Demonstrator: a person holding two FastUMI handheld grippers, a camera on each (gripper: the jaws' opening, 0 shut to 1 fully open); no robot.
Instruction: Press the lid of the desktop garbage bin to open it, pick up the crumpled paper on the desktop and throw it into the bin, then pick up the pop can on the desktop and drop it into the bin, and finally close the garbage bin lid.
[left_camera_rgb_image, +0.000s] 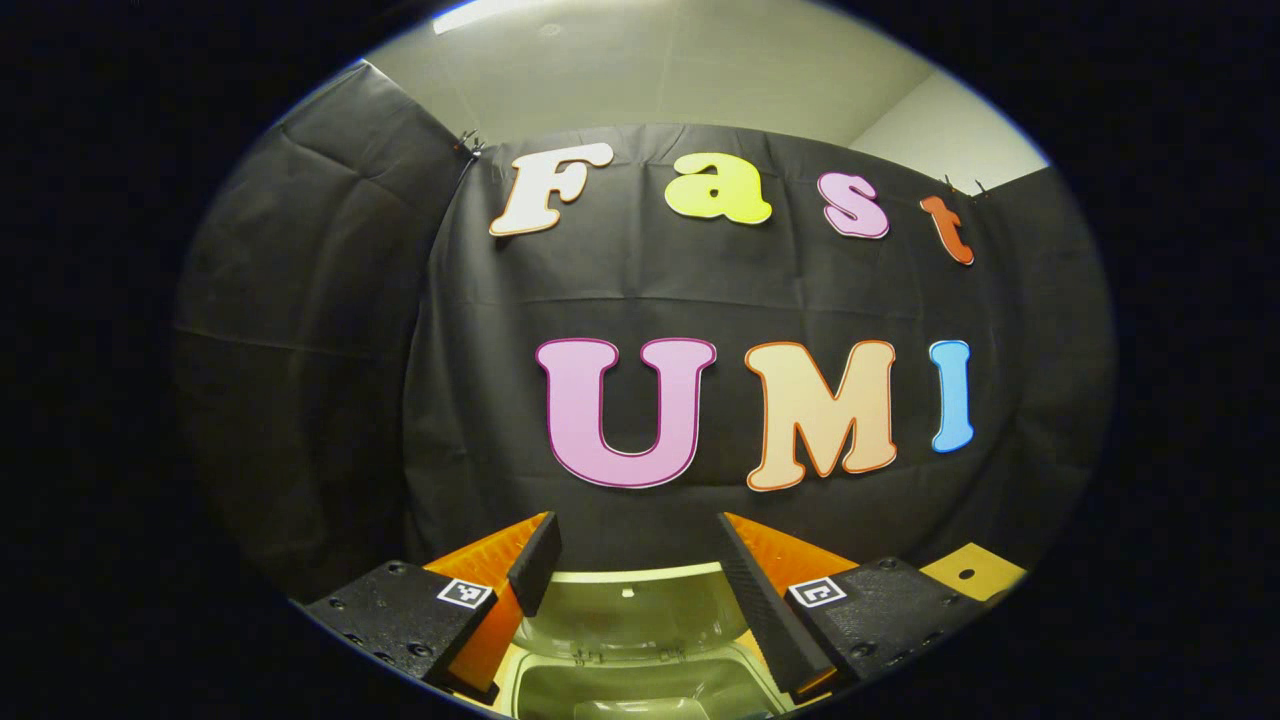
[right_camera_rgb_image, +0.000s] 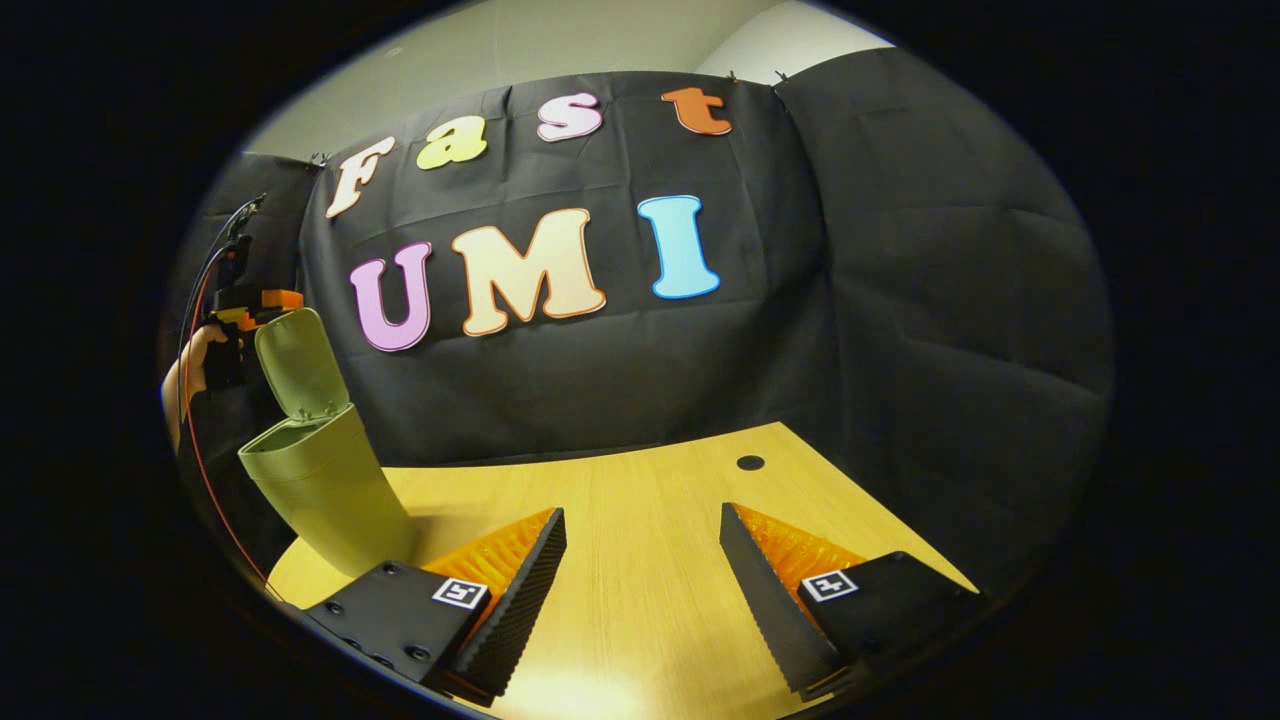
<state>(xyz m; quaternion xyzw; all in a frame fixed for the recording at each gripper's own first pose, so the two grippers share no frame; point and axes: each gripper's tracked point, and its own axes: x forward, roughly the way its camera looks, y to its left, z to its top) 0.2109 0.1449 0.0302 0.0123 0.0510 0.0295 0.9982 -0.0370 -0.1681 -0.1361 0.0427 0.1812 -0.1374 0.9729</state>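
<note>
Bin (right_camera_rgb_image: 325, 490): green, stands on the wooden desk (right_camera_rgb_image: 640, 500) near its left edge in the right gripper view.
Lid (right_camera_rgb_image: 300, 362): raised, hinged up behind the bin's mouth.
Left gripper (left_camera_rgb_image: 640, 590): fingers spread apart, nothing between them, poised just above the bin's open mouth (left_camera_rgb_image: 630, 680); in the right gripper view it sits just behind the lid, held by a hand (right_camera_rgb_image: 190, 370).
Right gripper (right_camera_rgb_image: 640, 580): fingers wide apart, empty, over bare desk well to the right of the bin.
</note>
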